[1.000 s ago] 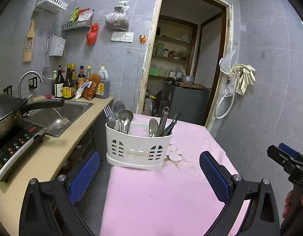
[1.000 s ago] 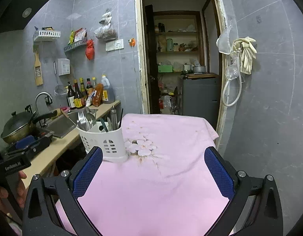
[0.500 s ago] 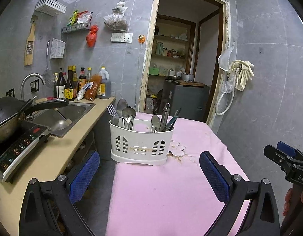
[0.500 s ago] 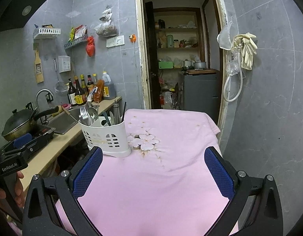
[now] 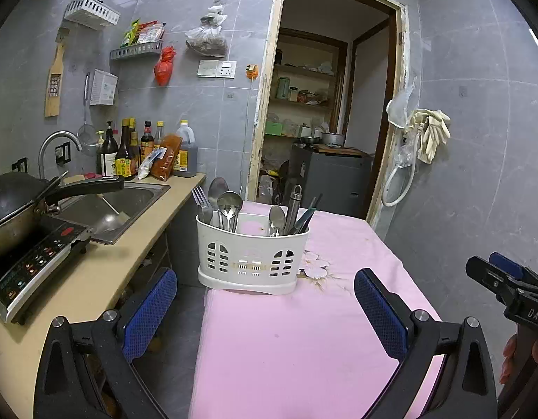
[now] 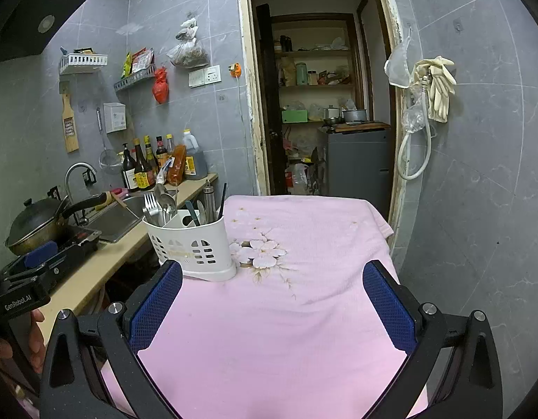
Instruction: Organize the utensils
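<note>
A white plastic utensil caddy (image 5: 251, 258) stands at the left edge of a table covered by a pink cloth (image 5: 304, 331); it also shows in the right wrist view (image 6: 194, 246). Forks and spoons (image 5: 220, 206) stand in its left compartment. A spoon, a steel tool and chopsticks (image 5: 293, 213) stand in its right one. My left gripper (image 5: 265, 310) is open and empty, a little short of the caddy. My right gripper (image 6: 272, 303) is open and empty over the cloth, to the right of the caddy.
A beige counter (image 5: 94, 279) runs along the left with an induction cooker (image 5: 31, 262), a wok (image 5: 14, 206), a sink (image 5: 108, 209) and bottles (image 5: 129, 153). A doorway (image 5: 321, 122) opens behind the table. A grey tiled wall (image 6: 478, 192) stands close on the right.
Both grippers have drawn back and shifted slightly, so the caddy sits more centred in the left wrist view. Both stay open and empty.
</note>
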A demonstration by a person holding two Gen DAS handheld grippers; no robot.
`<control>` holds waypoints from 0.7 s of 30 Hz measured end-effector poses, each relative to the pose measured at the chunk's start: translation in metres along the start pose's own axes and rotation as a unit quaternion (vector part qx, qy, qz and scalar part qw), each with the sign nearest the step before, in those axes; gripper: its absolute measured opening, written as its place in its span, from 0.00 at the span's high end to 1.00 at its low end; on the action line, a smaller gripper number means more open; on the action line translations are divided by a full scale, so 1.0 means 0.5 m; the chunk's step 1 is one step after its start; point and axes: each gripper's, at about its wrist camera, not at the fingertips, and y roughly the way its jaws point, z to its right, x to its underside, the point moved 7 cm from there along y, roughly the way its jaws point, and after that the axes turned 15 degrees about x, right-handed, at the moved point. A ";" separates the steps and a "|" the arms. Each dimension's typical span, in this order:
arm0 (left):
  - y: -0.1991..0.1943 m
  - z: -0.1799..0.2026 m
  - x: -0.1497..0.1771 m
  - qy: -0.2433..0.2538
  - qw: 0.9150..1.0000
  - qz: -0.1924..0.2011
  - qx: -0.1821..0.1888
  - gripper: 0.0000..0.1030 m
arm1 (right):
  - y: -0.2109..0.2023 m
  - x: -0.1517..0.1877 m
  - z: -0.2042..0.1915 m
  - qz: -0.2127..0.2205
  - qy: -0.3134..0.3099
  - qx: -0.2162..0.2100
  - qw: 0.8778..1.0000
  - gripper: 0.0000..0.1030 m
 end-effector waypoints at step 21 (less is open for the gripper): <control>0.001 0.002 0.001 0.002 1.000 0.000 -0.001 0.00 | -0.002 -0.003 -0.006 0.000 0.000 -0.002 1.000 0.01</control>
